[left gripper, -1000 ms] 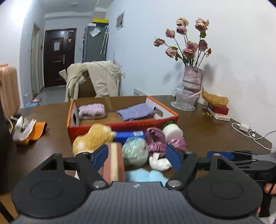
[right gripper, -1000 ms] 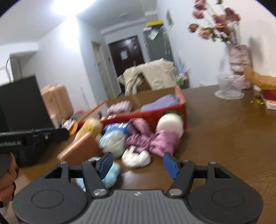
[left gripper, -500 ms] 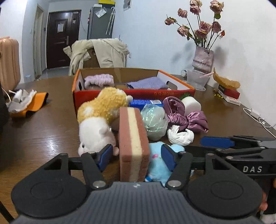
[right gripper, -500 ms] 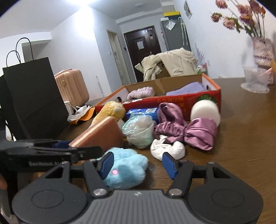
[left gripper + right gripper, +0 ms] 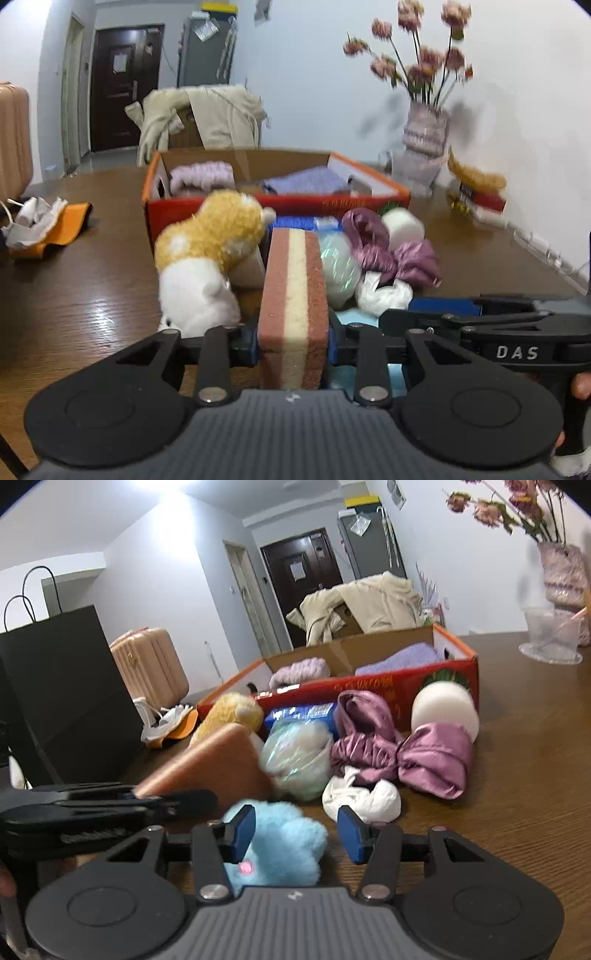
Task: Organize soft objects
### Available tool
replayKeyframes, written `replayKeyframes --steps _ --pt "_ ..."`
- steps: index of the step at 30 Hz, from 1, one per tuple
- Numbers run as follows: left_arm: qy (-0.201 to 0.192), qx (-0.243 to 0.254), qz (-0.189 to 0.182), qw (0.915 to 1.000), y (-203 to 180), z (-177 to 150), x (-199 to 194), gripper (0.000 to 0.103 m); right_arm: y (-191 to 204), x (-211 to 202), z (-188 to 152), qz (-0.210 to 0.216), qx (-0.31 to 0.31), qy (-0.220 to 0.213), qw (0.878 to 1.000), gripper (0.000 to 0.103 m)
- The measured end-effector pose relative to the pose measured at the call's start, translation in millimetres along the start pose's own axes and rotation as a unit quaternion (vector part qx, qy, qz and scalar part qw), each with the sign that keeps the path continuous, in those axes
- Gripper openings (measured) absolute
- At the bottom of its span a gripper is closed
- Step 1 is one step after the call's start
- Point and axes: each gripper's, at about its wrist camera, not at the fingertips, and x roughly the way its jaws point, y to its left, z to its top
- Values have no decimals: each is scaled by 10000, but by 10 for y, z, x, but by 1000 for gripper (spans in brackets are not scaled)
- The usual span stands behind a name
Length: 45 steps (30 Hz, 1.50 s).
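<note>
The left gripper (image 5: 293, 345), jaws just closing, clamps the striped sponge (image 5: 293, 295); the right gripper (image 5: 295, 832), also narrowing, straddles the blue plush (image 5: 284, 840), only its left pad touching.

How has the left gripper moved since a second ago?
Yes: the left gripper came down toward the table, its jaws closing onto the sponge.

White walls (image 5: 314, 74), dark door (image 5: 123, 85) down hallway, brown wooden table (image 5: 74, 295), pink suitcase (image 5: 147, 664)
</note>
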Motion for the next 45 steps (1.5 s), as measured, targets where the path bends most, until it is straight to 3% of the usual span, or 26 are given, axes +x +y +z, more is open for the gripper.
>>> replayKeyframes --steps 4,7,10,12,14,18,20,26,30,32,34,37,39,42,45 --pt "-426 -6 -209 9989 -112 89 -344 31 7 -230 48 -61 -27 -299 9995 49" --pt "-505 -134 -699 9962 -256 136 -520 31 -46 -470 103 -197 3 -579 9981 49" --pt "-179 -557 -1407 9883 -346 96 -499 31 -176 -749 136 -422 127 -847 9954 49" --pt "306 -1004 -1907 9760 -359 13 -355 31 -301 -907 149 -436 279 -948 9941 49" --pt "610 -1219 -2169 9666 -378 -96 -194 32 -396 -989 134 -303 347 -863 9952 49" --pt "1041 -1276 -1952 9668 -327 -211 62 35 -528 -915 57 -67 471 -619 9969 49" --pt "981 -1317 -1738 9710 -251 -204 95 42 -561 -800 18 -10 534 -493 9974 49" --pt "790 -1257 -1365 9795 -72 -69 183 43 -425 -384 -50 416 471 -191 9978 45" --pt "730 -1433 -970 9822 97 35 259 45 -410 -113 0 384 679 -140 9969 44" --pt "684 -1462 -879 9830 125 31 165 63 -397 -28 42 394 702 -104 9967 44" --pt "621 -1422 -757 9850 110 -17 38 72 -391 0 98 443 664 -121 9967 44" --pt "586 -1337 -739 9865 65 -126 -80 68 -345 103 208 705 560 -54 9959 44" --pt "625 -1319 -816 9859 80 -184 -93 39 -350 208 255 1002 651 36 9928 44" --pt "601 -1562 -917 9816 129 -209 -83 38 -359 382 272 1426 805 195 9863 44" --pt "559 -1554 -978 9814 139 -180 -69 37 -436 409 238 1573 1033 193 9819 42"
